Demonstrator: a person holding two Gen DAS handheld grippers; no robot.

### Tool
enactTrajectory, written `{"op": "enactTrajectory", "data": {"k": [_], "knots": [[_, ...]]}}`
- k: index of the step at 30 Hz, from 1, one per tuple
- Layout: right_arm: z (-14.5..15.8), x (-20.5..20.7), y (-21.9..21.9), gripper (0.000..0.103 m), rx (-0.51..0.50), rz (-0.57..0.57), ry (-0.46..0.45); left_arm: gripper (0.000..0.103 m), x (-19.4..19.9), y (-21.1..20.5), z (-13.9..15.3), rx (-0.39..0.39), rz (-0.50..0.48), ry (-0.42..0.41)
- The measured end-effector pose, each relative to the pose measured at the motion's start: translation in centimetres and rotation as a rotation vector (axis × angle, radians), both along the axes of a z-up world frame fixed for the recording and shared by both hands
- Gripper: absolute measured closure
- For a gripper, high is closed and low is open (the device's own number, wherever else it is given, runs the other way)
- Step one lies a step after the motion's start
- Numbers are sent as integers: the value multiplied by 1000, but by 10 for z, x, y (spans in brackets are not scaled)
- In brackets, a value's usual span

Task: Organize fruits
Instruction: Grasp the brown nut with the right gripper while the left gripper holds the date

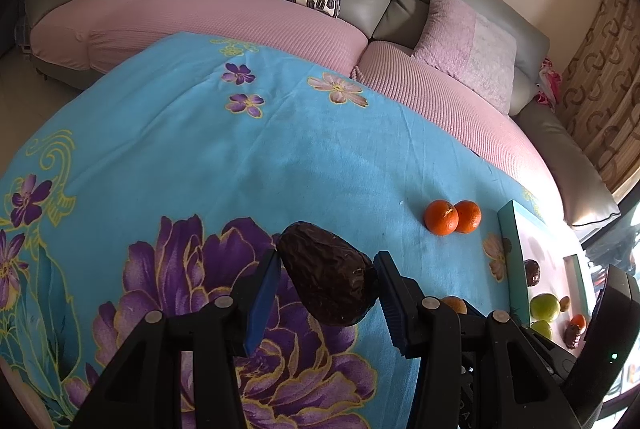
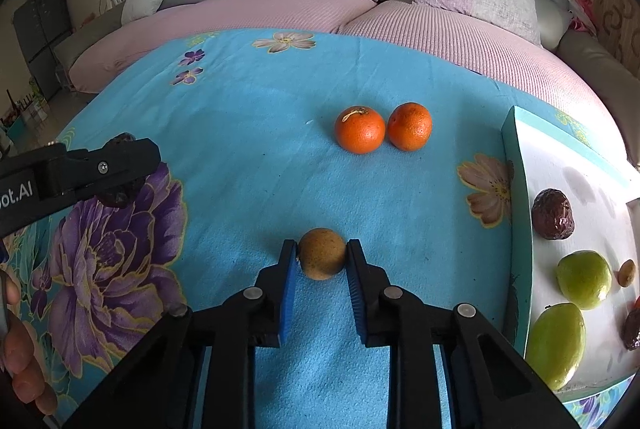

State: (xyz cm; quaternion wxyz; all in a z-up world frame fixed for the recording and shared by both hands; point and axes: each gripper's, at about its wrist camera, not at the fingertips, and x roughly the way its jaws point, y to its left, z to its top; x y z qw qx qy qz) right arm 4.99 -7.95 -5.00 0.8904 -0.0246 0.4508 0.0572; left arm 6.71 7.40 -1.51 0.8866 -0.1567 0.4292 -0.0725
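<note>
My left gripper [image 1: 328, 261] is shut on a dark brown wrinkled fruit [image 1: 328, 273], which fills the gap between the blue pads [image 1: 262, 301] above the flowered blue cloth [image 1: 200, 157]. In the right wrist view that gripper [image 2: 132, 165] comes in from the left with the dark fruit [image 2: 116, 197] partly hidden behind it. My right gripper [image 2: 322, 249] is shut on a small round tan fruit [image 2: 322, 259] at its fingertips. Two oranges [image 2: 360, 129] [image 2: 410, 127] lie side by side on the cloth beyond it, also visible from the left wrist [image 1: 441, 217].
A white tray with a teal rim [image 2: 516, 189] [image 1: 510, 229] lies at the right edge, holding a dark wrinkled fruit [image 2: 553, 213], two green fruits [image 2: 584, 279] [image 2: 556, 345] and a small brown one [image 2: 627, 273]. A pink-covered grey sofa [image 2: 280, 9] runs behind. A hand [image 2: 24, 369] shows at bottom left.
</note>
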Motion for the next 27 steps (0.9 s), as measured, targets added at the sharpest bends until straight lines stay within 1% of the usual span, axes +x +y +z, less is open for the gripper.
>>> {"op": "enactTrajectory", "data": {"k": [16,23,27], "knots": [[19,-10,-19,78,36,-50,-40,52,-1,-3,6,9,-13,-19],[33,-15,-34,78,47,-88,-81,52,-7,-10,22,27,-31,-68],[38,-17,-47,78,53,-115,-94,52,-8,-18,24,40,-49,-74]]}}
